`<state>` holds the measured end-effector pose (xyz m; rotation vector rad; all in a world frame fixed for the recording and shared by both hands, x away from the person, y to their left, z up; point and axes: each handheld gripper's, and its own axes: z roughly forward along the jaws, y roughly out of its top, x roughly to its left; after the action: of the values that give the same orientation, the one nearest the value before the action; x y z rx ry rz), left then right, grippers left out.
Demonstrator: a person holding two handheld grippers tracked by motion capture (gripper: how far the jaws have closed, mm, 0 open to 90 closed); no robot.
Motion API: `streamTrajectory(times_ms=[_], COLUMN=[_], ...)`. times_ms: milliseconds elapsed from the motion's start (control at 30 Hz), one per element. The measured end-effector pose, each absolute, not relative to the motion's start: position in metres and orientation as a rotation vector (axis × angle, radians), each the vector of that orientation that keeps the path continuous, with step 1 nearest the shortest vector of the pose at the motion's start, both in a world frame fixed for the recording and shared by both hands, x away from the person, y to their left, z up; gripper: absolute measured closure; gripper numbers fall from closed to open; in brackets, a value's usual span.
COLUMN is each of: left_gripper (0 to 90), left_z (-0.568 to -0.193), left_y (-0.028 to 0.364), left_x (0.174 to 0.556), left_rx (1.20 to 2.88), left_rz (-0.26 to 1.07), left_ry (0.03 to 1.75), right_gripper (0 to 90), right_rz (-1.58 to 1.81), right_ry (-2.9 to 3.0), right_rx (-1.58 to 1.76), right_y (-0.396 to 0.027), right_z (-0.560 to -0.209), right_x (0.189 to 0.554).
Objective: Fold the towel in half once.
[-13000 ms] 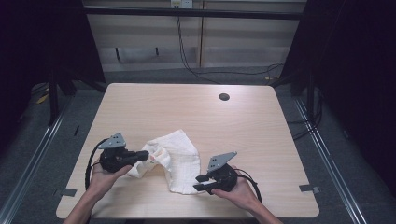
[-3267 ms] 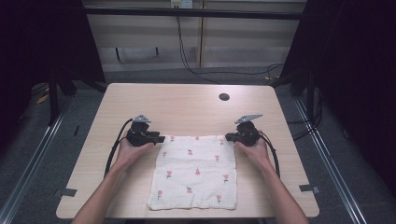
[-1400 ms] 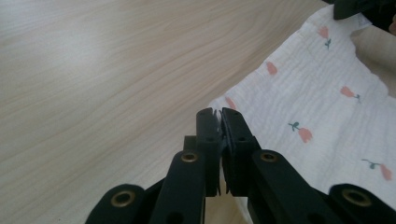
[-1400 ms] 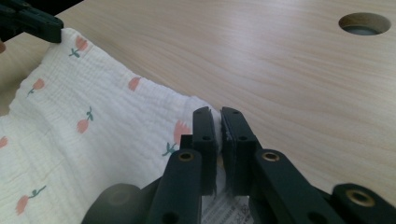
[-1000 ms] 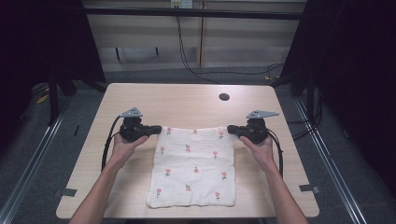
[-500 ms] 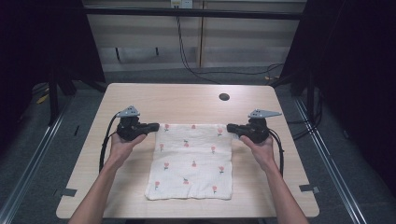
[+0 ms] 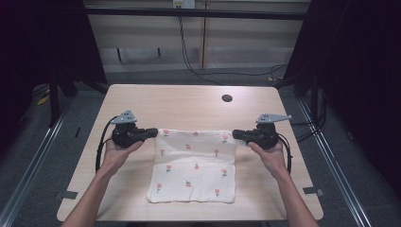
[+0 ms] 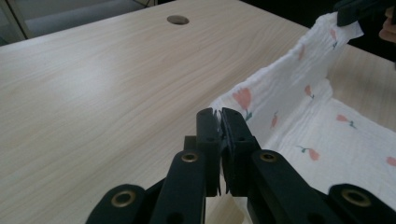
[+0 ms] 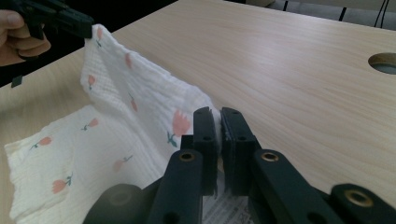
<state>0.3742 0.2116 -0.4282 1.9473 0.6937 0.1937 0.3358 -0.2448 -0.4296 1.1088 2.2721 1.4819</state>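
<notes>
A white cloth (image 7: 196,163) printed with small red flowers lies on the wooden table (image 7: 189,101). Its far edge is lifted off the table and stretched between the two grippers. My left gripper (image 7: 154,132) is shut on the cloth's far left corner (image 8: 229,100); its own view shows the jaws (image 8: 220,121) pinching the fabric. My right gripper (image 7: 235,135) is shut on the far right corner, the cloth (image 9: 140,102) caught between its jaws (image 9: 218,122). The near half of the cloth rests flat on the table.
A round cable hole (image 7: 227,98) sits in the table top at the back right. Bare wood lies beyond the cloth and to both sides. Cables run along the floor behind the table, and metal rails flank it.
Both grippers have moved away from me and upward, raising the cloth's far edge off the table. The near edge has slid a little farther from the table's front.
</notes>
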Motion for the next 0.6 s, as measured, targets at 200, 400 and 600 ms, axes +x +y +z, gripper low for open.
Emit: streamTrajectory(times_ms=[200,400,600], left_gripper=[87.0,86.9,86.8], left_z=[-0.425,-0.423,-0.425], left_y=[0.213,0.215,0.215], left_x=[0.362,0.349,0.329], left_rx=[1.963,1.996,2.034], left_rz=[0.19,0.199,0.192], left_ry=[0.647,0.617,0.557], right_gripper=[85.2,85.2,85.2], right_rz=[1.475,1.473,1.465], right_ry=[2.321,2.349,2.371], right_rx=[1.088,1.054,1.024], right_y=[-0.239,-0.233,-0.234], right_z=[-0.43,-0.432,-0.43], right_x=[0.325,0.314,0.294])
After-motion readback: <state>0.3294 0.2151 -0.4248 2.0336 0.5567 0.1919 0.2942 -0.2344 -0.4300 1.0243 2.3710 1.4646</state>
